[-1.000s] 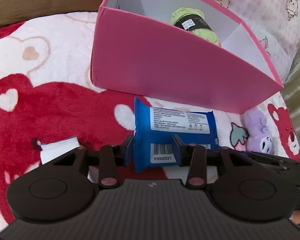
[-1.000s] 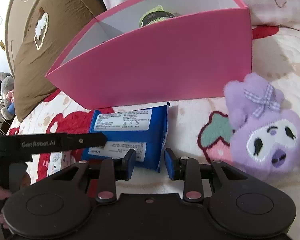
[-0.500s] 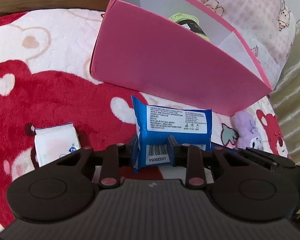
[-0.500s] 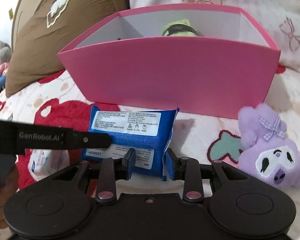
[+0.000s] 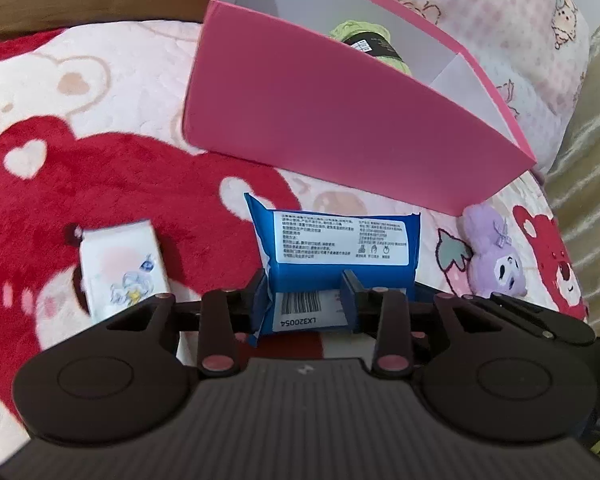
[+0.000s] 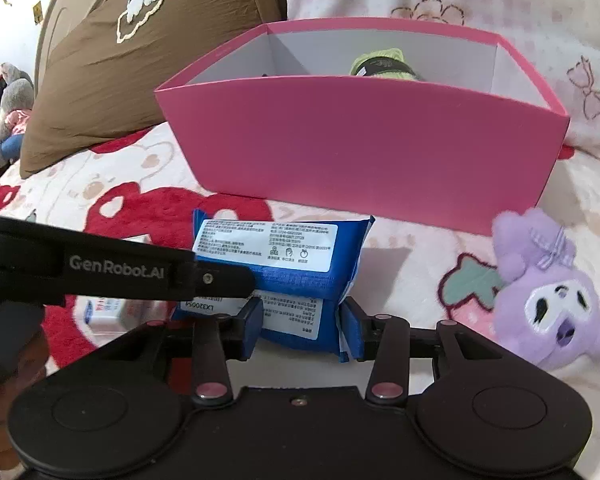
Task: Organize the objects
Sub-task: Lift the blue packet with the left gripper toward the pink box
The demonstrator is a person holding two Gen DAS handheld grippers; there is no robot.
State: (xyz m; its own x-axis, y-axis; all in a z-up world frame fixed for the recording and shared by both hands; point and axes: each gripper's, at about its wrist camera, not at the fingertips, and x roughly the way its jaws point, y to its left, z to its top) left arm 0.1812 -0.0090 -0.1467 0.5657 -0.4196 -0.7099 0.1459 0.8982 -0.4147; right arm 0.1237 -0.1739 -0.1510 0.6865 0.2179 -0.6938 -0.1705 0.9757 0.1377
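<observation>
Lying flat on the fluffy blanket (image 5: 100, 184), just in front of the pink box (image 5: 340, 128): blue pack (image 5: 340, 276), soft, light, squishy, a bit slippery. Hugging its near end with the left gripper (image 5: 305, 290), jaws just opened a little, pads touching both sides. Reaching around the same end with the right gripper (image 6: 302, 322), jaws just opened wider, not squeezing. Best to pinch the thick middle, not the crinkly edge.

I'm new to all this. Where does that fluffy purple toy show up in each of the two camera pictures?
Left wrist view: the purple plush toy lies at the right edge, on the blanket, below the pink box's right corner.
Right wrist view: the purple plush toy is large at the right, on the blanket, right of the blue packet.
Shared landmark: the pink box, behind the blue packet in both views.
</observation>
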